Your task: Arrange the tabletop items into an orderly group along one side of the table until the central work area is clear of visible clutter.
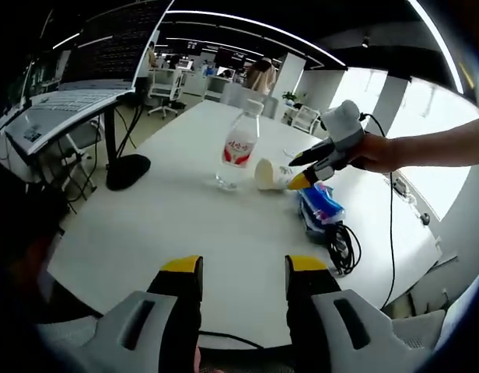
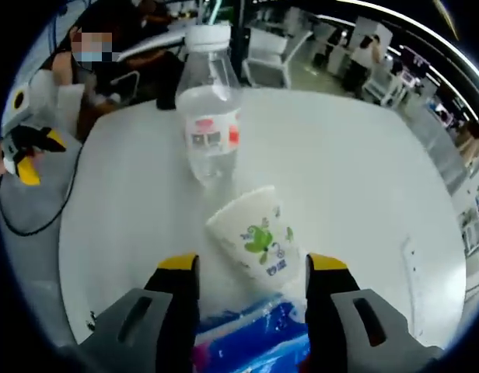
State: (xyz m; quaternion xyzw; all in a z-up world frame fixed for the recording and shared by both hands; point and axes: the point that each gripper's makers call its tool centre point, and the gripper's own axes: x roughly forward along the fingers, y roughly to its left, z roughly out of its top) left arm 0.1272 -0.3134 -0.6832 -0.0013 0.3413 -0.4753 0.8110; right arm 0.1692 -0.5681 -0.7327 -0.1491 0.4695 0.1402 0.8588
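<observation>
A: Which step is in hand?

B: I judge it the gathering of the paper cup (image 2: 255, 237). The right gripper (image 2: 251, 268) reaches over the tabletop (image 2: 356, 171), jaws spread wide with the cup lying tilted between them, not yet clasped. In the left gripper view the same right gripper (image 1: 302, 171) shows its tips at the cup (image 1: 264, 174).

A: And the rest?

B: The water bottle (image 2: 210, 116) stands upright just beyond the cup. A blue packet (image 2: 255, 334) lies under the right jaws; in the left gripper view it sits beside a coiled black cable (image 1: 342, 245) near the tabletop's edge.

A: The left gripper?

B: The left gripper (image 1: 245, 268) hangs released, nothing between its jaws, well apart from the items.

A: Next move?

B: Probably closing gently on the cup, since thin paper crushes, then setting it beside the packet and cable.
</observation>
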